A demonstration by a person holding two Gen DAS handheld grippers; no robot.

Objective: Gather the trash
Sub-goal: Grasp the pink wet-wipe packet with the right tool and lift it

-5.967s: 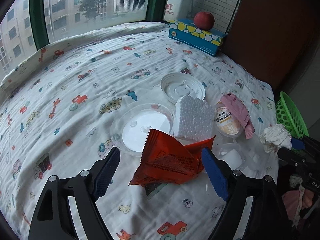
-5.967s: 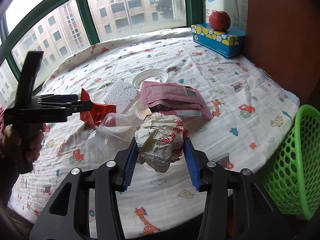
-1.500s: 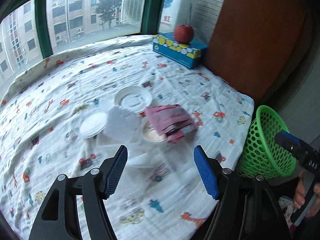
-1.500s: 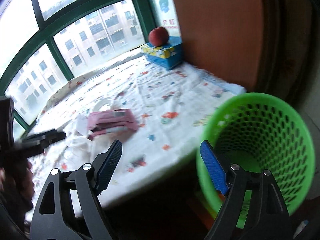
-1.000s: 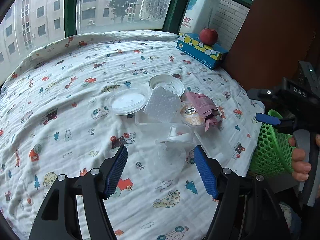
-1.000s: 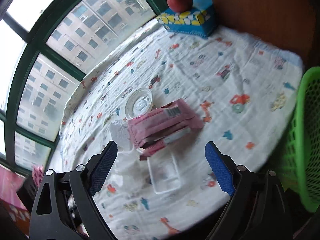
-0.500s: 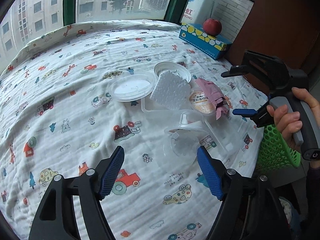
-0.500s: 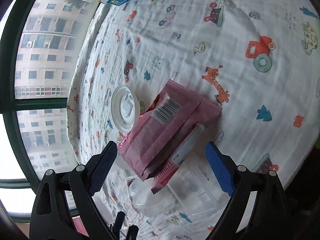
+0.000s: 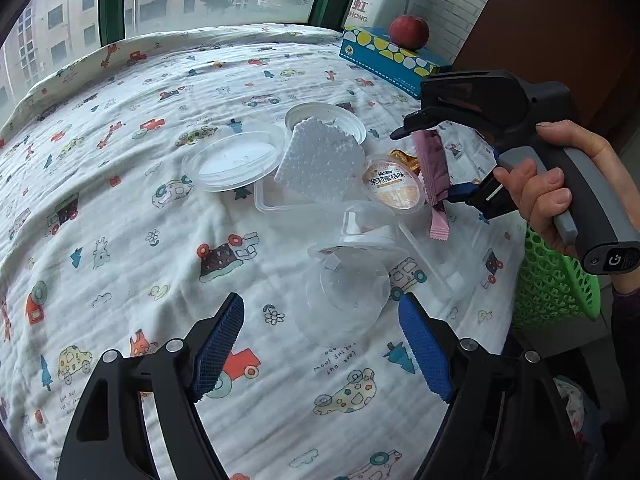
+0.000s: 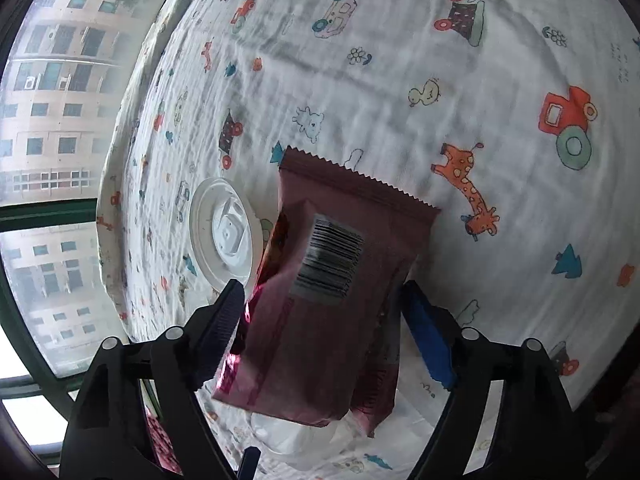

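Trash lies on a cartoon-print cloth (image 9: 120,208): a clear plastic cup (image 9: 344,280), a round clear lid (image 9: 232,156), a white foam piece (image 9: 320,160), a sealed jelly cup (image 9: 394,184), a white lid (image 10: 224,236). My left gripper (image 9: 320,344) is open and empty, just short of the clear cup. My right gripper (image 10: 320,320) is shut on pink snack wrappers (image 10: 332,280), which hang lifted above the cloth; in the left wrist view the wrappers (image 9: 430,168) dangle from it beside the jelly cup. A green mesh basket (image 9: 552,280) stands off the cloth's right edge.
A blue tissue box (image 9: 384,60) with a red apple (image 9: 409,31) on it stands at the far right by a brown panel. A clear rectangular tray (image 9: 428,264) lies by the cup. Windows run along the back.
My right gripper has come down over the pink wrappers, closed on them and lifted them. My left gripper has edged closer to the clear cup.
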